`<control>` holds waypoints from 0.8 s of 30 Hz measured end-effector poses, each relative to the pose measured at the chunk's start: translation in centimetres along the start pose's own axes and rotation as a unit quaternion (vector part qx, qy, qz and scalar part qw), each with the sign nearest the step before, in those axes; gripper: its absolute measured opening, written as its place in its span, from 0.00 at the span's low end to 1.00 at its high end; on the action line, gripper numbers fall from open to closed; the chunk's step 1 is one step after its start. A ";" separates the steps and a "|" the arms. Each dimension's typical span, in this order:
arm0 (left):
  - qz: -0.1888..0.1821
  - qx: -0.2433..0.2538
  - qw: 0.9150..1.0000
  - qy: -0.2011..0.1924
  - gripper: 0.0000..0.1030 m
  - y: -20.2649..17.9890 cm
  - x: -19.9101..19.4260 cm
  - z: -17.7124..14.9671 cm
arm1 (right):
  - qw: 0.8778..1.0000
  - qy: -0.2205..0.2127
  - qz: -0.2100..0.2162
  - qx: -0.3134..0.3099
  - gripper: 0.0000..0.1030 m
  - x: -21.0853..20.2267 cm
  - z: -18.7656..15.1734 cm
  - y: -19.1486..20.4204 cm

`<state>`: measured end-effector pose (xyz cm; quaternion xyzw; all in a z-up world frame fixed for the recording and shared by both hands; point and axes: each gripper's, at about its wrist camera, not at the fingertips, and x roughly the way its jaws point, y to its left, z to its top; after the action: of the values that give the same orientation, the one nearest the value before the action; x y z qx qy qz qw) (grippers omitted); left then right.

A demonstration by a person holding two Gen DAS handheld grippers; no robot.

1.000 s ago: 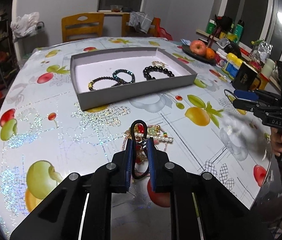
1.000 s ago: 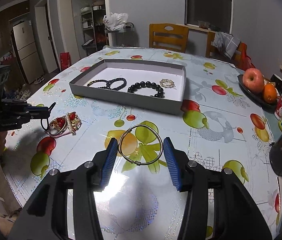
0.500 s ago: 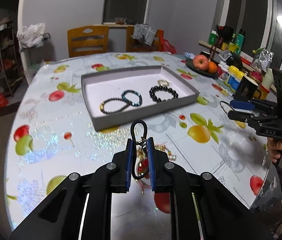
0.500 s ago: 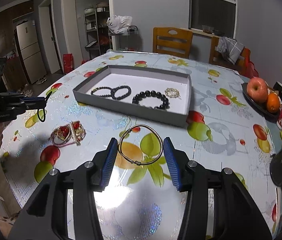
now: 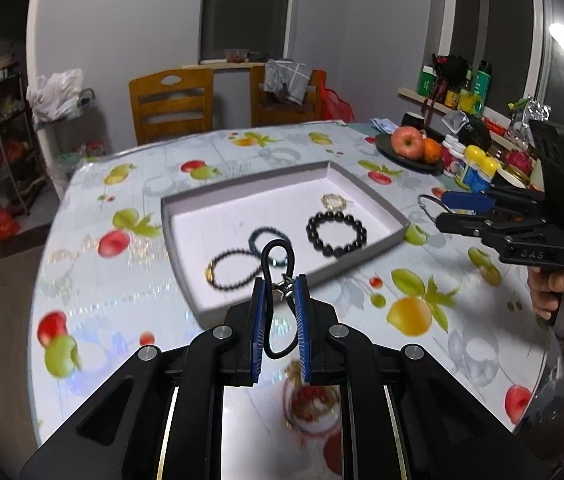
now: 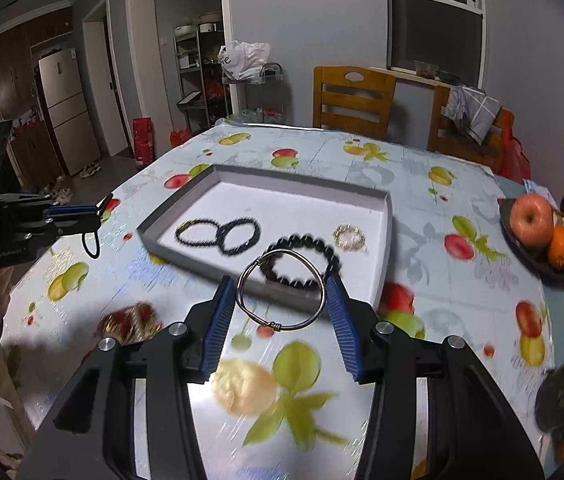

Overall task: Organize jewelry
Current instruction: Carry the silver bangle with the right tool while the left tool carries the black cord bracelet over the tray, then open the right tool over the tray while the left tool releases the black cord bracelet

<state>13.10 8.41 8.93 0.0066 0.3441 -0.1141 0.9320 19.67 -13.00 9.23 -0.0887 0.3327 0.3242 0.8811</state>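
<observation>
Two handheld grippers carry bracelets toward a shallow grey cardboard tray [image 5: 386,206] with a white floor, set on a bench covered in a fruit-printed oilcloth [image 5: 129,216]. The left gripper [image 5: 279,300] has its blue-padded fingers drawn close, pinching a thin black cord bracelet with a small metal clasp [image 5: 277,252]; the loop stands above the fingertips and hangs over the tray's near wall. The right gripper [image 6: 282,300] holds its fingers part-way apart, clamped on either side of a plain silver wire bangle [image 6: 282,290], which sits level between the pads, off the bench and just short of the tray's near edge.

Four pieces already lie inside the tray: a slim dark beaded bracelet [image 5: 229,272], a second dark bracelet overlapping it [image 5: 269,240], a chunky bracelet of large black beads [image 5: 336,234] and a small pale gold bracelet [image 5: 336,201] toward the far right corner. One item remains outside: a blurred heap of red and gold jewelry [image 6: 129,320] on the bench below the left gripper, well short of the tray.

By this reckoning the job is more than half done. Two pieces are in the air and not yet released, and the red and gold heap awaits collection afterward. A dark plate of fruit [image 6: 534,256] stands at the bench's right side, clear of the work.
</observation>
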 end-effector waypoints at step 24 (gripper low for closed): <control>0.078 -0.044 0.996 -0.007 0.15 5.0 13.5 5.5 | 0.994 -0.030 -0.070 0.076 0.46 14.1 6.7 -2.8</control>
<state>27.64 9.99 4.10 -0.0082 0.3402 -0.0260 0.9400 33.00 -5.45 5.03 -0.0348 0.3229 0.2377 0.9154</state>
